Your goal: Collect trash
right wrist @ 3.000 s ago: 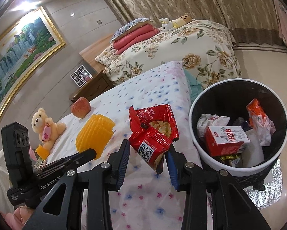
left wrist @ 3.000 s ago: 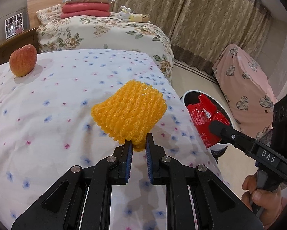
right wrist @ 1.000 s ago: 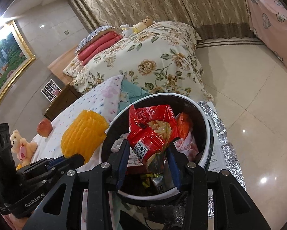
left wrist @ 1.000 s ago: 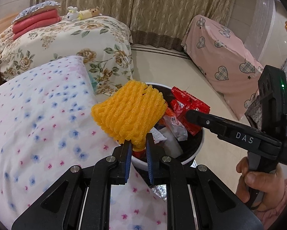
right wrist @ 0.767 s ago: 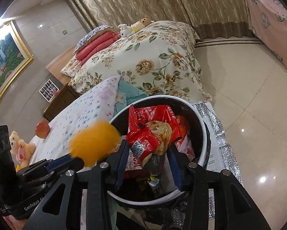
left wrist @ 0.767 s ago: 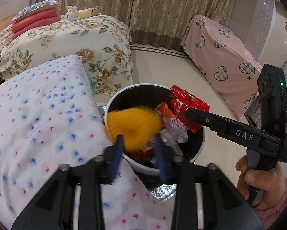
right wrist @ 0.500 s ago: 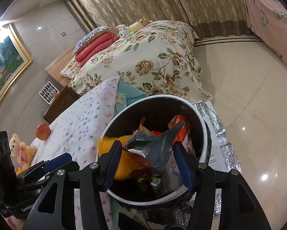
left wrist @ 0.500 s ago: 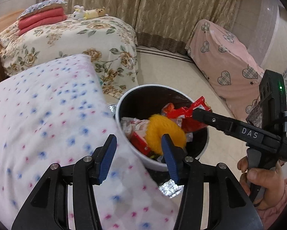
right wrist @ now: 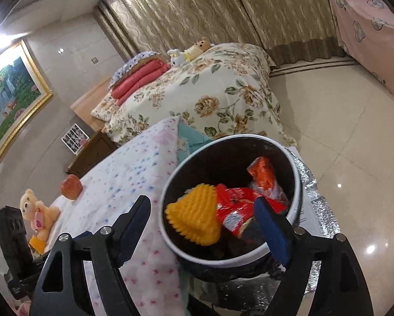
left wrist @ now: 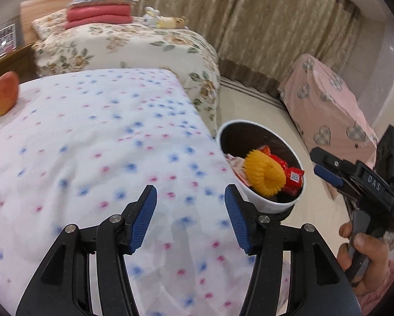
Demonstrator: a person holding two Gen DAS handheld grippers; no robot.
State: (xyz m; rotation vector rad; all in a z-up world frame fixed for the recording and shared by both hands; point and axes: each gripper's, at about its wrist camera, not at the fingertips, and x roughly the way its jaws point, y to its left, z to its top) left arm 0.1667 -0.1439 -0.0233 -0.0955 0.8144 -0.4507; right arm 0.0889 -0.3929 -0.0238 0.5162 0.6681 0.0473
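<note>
The round trash bin (left wrist: pixel 265 202) with a white outside and a dark inside stands on the floor, right against the corner of the bed with the dotted cover (left wrist: pixel 97 142). Inside the bin lies the yellow foam net (left wrist: pixel 264 175), and touching it on its far side is a red snack bag (left wrist: pixel 291 177) with a small white square code label; the words on the bag are too small to read. An orange wrapper (right wrist: pixel 264 177) leans on the inner wall of the bin, past the red bag. The left hand-held gripper (left wrist: pixel 190 220) hovers over the dotted cover, just beside the bin, and its blue pads (left wrist: pixel 144 216) are moving apart with nothing between them. The right hand-held gripper (right wrist: pixel 206 233) is over the near rim of the bin, its jaws also spreading wider, and nothing is clamped in them; the net and the red bag lie loose in the bin below. In the left wrist view a hand (left wrist: pixel 365 255) holds the right gripper on the far side of the bin from the bed, and white letters "DAS" (left wrist: pixel 375 182) show on its arm. Well away from the bin, an apple (left wrist: pixel 3 97) sits on the dotted cover, and a small teddy bear (right wrist: pixel 38 212) sits near the apple.
</note>
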